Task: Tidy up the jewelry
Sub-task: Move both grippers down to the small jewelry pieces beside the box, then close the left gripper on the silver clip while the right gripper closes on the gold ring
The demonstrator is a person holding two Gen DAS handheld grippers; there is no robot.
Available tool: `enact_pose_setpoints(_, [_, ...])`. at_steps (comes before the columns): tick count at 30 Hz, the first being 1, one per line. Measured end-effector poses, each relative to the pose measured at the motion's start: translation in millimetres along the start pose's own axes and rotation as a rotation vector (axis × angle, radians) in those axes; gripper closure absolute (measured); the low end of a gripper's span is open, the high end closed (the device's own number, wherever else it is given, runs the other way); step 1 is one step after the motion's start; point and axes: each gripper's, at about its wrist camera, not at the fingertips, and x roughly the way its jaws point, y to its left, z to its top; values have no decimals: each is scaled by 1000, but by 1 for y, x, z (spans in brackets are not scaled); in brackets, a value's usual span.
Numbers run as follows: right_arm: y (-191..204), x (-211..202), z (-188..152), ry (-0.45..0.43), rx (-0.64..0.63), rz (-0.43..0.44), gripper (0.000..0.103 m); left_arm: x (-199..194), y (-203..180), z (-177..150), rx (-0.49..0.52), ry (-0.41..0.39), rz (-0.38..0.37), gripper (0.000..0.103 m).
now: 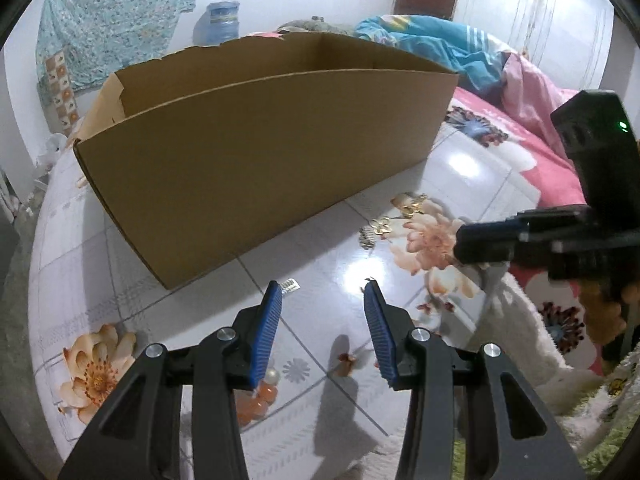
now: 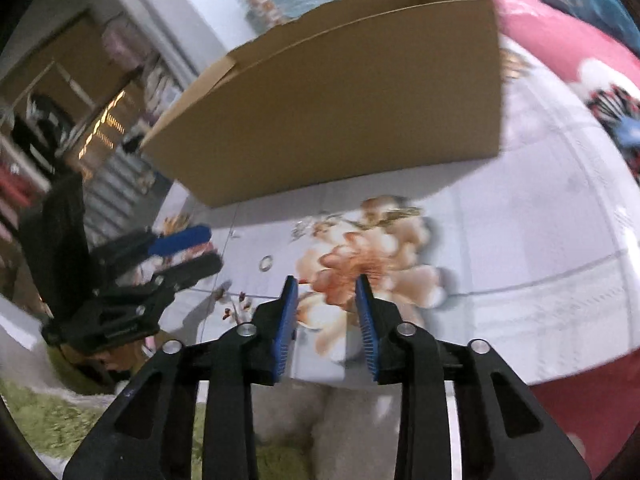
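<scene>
In the left wrist view, the left claw [image 1: 324, 292] is open and holds nothing, low in the middle of the frame above the table [image 1: 200, 320] with its flowered cloth. A cardboard box [image 1: 256, 152] fills the upper middle; its inside is hidden by the front wall, so I cannot say if any jewelry is already in it. Gold earrings [image 1: 412, 205] and a small hair clip [image 1: 367, 237] lie right of centre, a silver piece [image 1: 290, 286] is just beside the left fingertip, and beads [image 1: 266, 390] are partly covered by the claw at the bottom. So most of the work seems left. In the right wrist view, which is blurred, the right claw [image 2: 326, 284] is also open and empty, and a small ring [image 2: 265, 263] lies left of centre near the box.
</scene>
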Motion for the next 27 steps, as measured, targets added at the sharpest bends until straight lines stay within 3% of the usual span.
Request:
enact_pose_setpoints(7, [42, 27, 3, -4, -167, -57, 69, 14, 1, 5, 60, 45, 100, 67])
enact_pose_setpoints(13, [45, 31, 6, -22, -176, -74, 73, 27, 5, 12, 53, 88, 126, 73])
enact_pose_setpoints(20, [40, 26, 0, -25, -162, -63, 74, 32, 1, 17, 80, 108, 94, 84])
enact_pose_setpoints(24, [33, 16, 0, -38, -152, -58, 75, 34, -2, 19, 99, 121, 83, 98])
enact_pose_setpoints(27, [32, 13, -1, -42, -152, -61, 75, 35, -5, 20, 102, 116, 82, 98])
